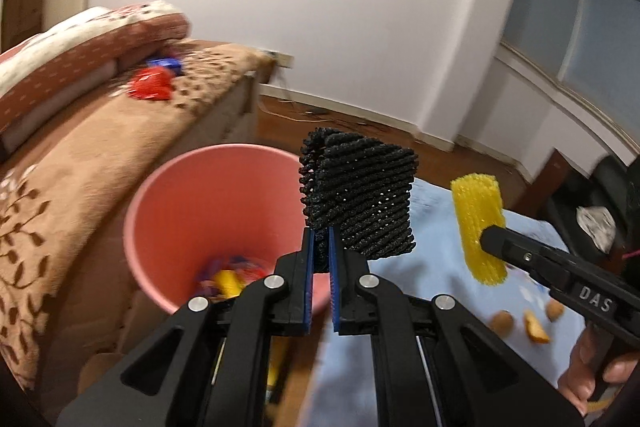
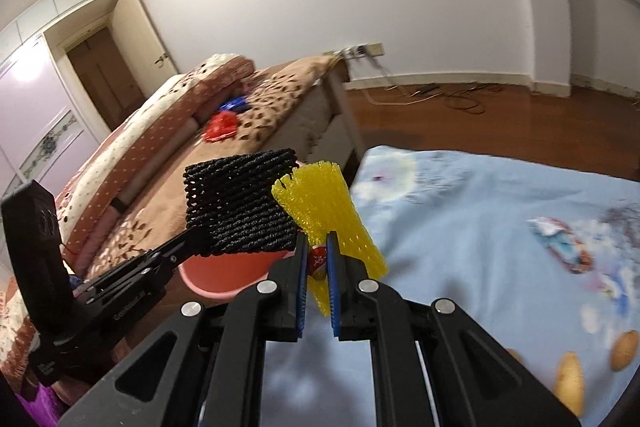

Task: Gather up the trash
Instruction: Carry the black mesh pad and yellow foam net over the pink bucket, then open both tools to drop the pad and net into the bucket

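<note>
My left gripper [image 1: 320, 251] is shut on a black foam net sleeve [image 1: 360, 199] and holds it over the right rim of a pink bin [image 1: 160, 195]. The bin holds several coloured wrappers [image 1: 232, 275]. My right gripper [image 2: 318, 259] is shut on a yellow foam net sleeve [image 2: 320, 203], with a small red wrapper [image 2: 317, 262] between the pads. In the right wrist view the black sleeve [image 2: 240, 203] and left gripper [image 2: 196, 235] sit just left, above the bin [image 2: 224, 271]. The yellow sleeve [image 1: 478, 223] hangs right of the bin in the left wrist view.
A light blue patterned cloth [image 2: 480, 227] covers the table on the right, with several brown and orange bits [image 1: 532, 323] on it. A brown sofa [image 1: 100, 147] lies left of the bin, with red [image 1: 150, 85] and blue [image 1: 166, 62] wrappers on its seat. Wooden floor lies beyond.
</note>
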Demonstrator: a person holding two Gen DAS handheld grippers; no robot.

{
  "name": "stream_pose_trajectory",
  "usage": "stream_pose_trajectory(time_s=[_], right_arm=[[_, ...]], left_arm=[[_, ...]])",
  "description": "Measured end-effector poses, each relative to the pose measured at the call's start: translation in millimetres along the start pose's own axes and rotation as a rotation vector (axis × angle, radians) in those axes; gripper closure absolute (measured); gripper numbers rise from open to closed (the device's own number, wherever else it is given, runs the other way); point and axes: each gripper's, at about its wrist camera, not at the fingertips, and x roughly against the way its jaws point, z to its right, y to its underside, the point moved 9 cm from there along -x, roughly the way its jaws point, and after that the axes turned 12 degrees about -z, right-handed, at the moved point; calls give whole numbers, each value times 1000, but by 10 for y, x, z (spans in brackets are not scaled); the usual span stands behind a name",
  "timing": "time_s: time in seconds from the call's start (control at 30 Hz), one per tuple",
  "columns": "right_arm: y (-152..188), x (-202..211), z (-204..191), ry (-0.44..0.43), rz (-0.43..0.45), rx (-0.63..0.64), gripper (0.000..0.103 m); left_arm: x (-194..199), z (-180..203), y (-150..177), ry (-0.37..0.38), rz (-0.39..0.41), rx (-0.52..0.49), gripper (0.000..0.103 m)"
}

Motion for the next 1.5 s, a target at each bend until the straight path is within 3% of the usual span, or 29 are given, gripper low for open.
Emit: stream_pose_trajectory(time_s=[0.2,0.37,0.73,0.93,1.07,1.2,1.5], right_arm=[[-98,-369,-285,-54,-40,3,95],[-82,-654,-503,-74,-80,21,95],[-29,-1017,-586,-63,-130,24,92],[-33,-1033,-570,-68,-135,28,74],[-20,-965,-568,-65,-127,45,73],[27,-860,-529,-54,-114,53,73],[156,-559,-377,-34,-83,39,73]], left_arm=[[-53,-438,2,-77,-9,40,97],[-104,-655,73,-98,-28,64,97],[-268,-837,135,-120,-64,75,97],[-293,-837,146,-119,-67,73,97],[-295,-837,135,-112,-76,82,90],[-254,-825,131,-95,-73,97,67],[-107,-753,55,-92,-40,84,64]])
